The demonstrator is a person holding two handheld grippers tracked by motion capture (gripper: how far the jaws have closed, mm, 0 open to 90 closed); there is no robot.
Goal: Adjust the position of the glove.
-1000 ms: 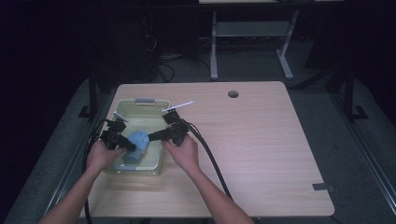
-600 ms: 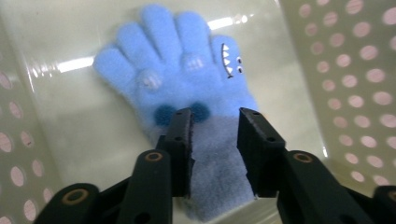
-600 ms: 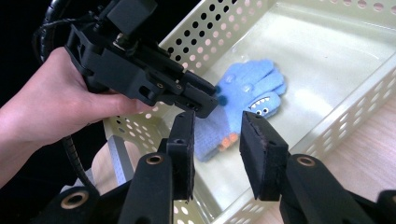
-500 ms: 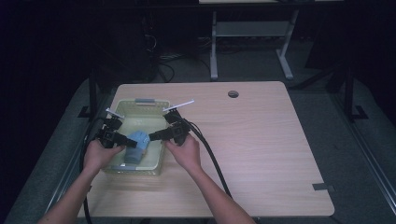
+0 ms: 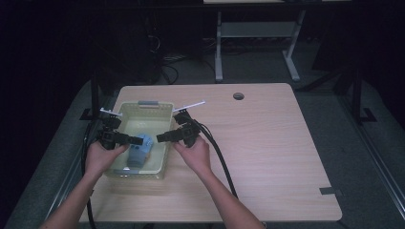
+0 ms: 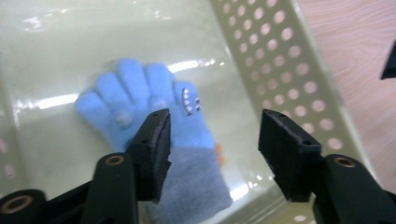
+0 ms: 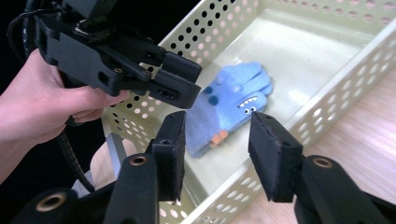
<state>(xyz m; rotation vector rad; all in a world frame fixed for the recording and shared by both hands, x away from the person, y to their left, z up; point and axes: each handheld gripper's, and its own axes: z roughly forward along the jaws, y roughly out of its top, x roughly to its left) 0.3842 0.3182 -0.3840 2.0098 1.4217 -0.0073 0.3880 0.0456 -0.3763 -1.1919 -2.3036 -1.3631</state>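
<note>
Jaws of both grippers stood spread, nothing between them. Left gripper (image 5: 125,139) hung over the 9 o'clock side of the basket (image 5: 143,109), its jaws reaching inward above the basket floor; left hand (image 5: 99,158) gripped it from below. In the left gripper view the jaws (image 6: 214,140) sat wide apart above a blue glove (image 6: 154,116), the left jaw overlapping the glove near where the blue met the grey cuff (image 6: 194,184); whether it touched could not be told.

Basket was pale yellow-green, walls perforated with round holes (image 6: 280,70), resting on the wooden table (image 5: 277,152) toward the 9 o'clock side. Glove (image 5: 140,151) lay flat on the basket floor, a little toward the 6 o'clock end in the high view. A toothy face was printed on it (image 7: 248,102), fingers (image 7: 254,77) pointing away from the right gripper's camera.

Right gripper (image 5: 168,137) sat at the basket's 3 o'clock rim, jaws pointing toward 9 o'clock, held by the right hand (image 5: 194,153); a black cable (image 5: 222,162) trailed back along the forearm. Right gripper view had its jaws (image 7: 215,147) open above the near basket wall (image 7: 327,98), the glove beyond them, apart from both. Left gripper (image 7: 154,74) crossed at 10 o'clock in that view.
</note>
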